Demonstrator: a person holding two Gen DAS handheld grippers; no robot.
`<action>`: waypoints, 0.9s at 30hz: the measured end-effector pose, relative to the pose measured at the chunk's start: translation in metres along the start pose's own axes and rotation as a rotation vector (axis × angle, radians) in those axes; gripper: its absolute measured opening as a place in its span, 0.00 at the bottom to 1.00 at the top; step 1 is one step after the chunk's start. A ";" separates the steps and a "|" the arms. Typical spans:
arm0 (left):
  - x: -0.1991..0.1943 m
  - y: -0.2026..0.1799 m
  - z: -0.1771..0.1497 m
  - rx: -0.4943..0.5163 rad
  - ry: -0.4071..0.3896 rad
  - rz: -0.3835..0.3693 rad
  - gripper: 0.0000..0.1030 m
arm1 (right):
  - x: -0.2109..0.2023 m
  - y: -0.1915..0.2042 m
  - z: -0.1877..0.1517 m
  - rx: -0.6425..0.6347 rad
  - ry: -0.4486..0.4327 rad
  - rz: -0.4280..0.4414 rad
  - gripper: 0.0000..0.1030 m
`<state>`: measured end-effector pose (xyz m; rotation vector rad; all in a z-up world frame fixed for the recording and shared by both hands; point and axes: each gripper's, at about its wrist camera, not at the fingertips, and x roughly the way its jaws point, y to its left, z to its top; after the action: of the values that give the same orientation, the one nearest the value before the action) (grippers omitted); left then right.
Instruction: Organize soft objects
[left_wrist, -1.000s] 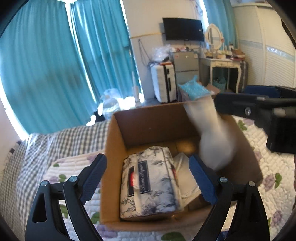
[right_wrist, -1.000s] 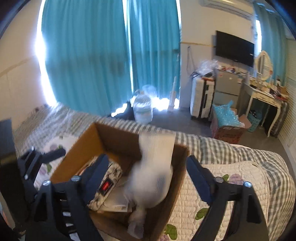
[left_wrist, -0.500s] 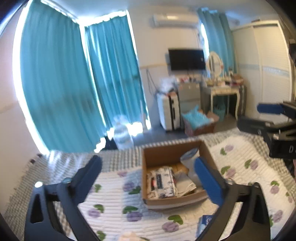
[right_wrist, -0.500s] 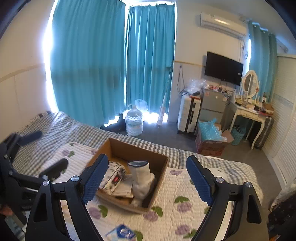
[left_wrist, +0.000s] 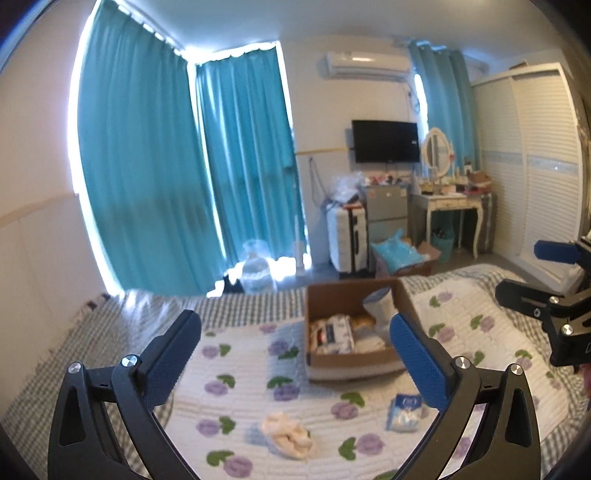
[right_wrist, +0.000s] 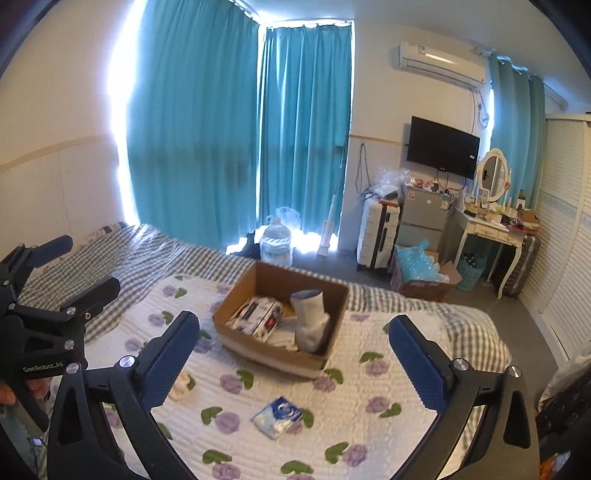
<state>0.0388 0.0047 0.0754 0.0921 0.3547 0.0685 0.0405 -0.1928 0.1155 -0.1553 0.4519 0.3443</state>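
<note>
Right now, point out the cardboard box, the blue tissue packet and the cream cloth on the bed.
cardboard box (right_wrist: 258, 352): right wrist view, near outer wall.
blue tissue packet (right_wrist: 277, 416): right wrist view, middle of the wrapper.
cream cloth (left_wrist: 288, 435): left wrist view, centre of the bundle.

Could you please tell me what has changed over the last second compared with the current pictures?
Both grippers, left gripper and right gripper, have pulled up and back from the cardboard box, both open and empty. The white sock, a second ago blurred in motion over the box, now stands inside it. The tissue pack stayed in the box.
</note>
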 end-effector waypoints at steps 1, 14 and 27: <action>0.003 0.001 -0.005 -0.005 0.007 0.002 1.00 | 0.005 0.002 -0.006 0.001 0.011 0.001 1.00; 0.092 0.008 -0.097 -0.048 0.224 0.041 1.00 | 0.127 0.011 -0.085 0.027 0.184 -0.024 1.00; 0.153 -0.004 -0.179 -0.006 0.420 0.049 1.00 | 0.218 0.015 -0.174 0.066 0.388 0.010 1.00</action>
<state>0.1196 0.0277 -0.1443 0.0800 0.7720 0.1377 0.1497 -0.1538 -0.1387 -0.1561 0.8466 0.3089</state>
